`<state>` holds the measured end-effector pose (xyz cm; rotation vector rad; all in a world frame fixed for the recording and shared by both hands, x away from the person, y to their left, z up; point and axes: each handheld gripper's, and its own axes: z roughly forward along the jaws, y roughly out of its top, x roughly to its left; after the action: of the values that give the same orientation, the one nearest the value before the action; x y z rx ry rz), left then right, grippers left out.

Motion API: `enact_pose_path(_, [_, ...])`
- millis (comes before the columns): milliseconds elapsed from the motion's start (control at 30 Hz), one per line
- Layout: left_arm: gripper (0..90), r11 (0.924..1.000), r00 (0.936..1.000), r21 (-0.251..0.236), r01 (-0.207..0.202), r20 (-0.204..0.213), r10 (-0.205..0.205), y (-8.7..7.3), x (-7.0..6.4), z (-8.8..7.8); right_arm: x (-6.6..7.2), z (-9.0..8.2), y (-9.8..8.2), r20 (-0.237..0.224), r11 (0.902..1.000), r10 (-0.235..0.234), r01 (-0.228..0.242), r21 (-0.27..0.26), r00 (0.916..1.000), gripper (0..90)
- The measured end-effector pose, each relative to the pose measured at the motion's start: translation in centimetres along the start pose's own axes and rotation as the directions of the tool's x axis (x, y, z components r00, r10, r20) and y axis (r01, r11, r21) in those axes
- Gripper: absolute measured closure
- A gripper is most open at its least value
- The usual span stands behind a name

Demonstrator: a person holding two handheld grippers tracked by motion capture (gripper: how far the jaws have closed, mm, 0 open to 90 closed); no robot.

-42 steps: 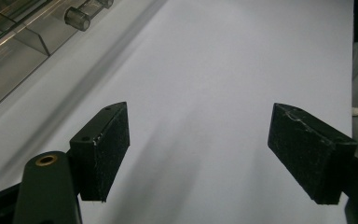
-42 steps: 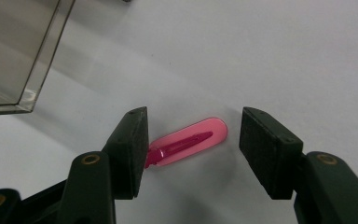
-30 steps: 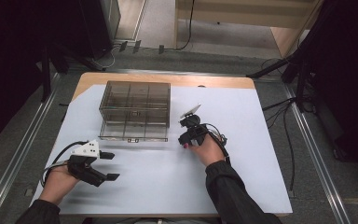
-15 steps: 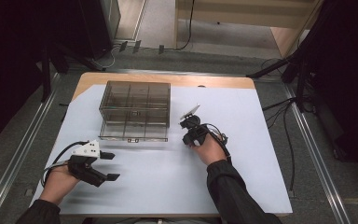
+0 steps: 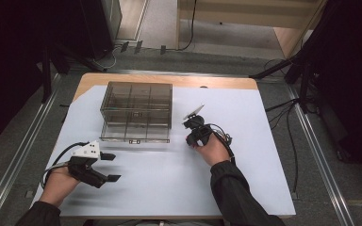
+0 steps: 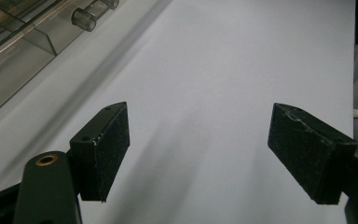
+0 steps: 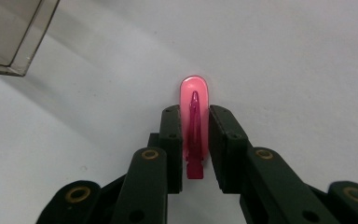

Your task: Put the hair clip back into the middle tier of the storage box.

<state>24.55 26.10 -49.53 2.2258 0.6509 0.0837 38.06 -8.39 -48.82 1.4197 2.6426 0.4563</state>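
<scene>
A pink translucent hair clip (image 7: pixel 194 93) lies on the white sheet, and my right gripper (image 7: pixel 195 109) is shut on it, a pad pressed to each side, with its rounded end poking out past the tips. In the high view, my right gripper (image 5: pixel 191 135) points down at the sheet just right of a smoky clear compartment box (image 5: pixel 136 110). My left gripper (image 5: pixel 112 167) rests at the front left of the table. Its jaws stand open and wide apart in the left gripper view (image 6: pixel 198 140), with nothing between them.
The box's hinged front edge (image 6: pixel 28 37) shows in the left gripper view, and one of its corners (image 7: pixel 9 32) shows in the right gripper view. The white sheet (image 5: pixel 254 160) covers the wooden table. Cables trail from both grippers.
</scene>
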Motion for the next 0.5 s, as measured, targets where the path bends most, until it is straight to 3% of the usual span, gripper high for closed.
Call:
enact_pose_path(167, [21.8, 1.0, 1.0, 0.002, -0.002, 0.0, 0.002, 0.0, 0.0, 0.0, 0.1, -0.5, 0.0, 0.0, 0.9997, -0.014, 0.014, -0.019, 0.9999, 77.5])
enact_pose_path(500, [21.8, 1.0, 1.0, 0.001, -0.003, 0.004, 0.003, 0.1, 0.0, 0.0, -0.3, -1.5, 0.0, -0.019, 0.9977, 0.002, -0.003, -0.067, 0.9998, 77.5])
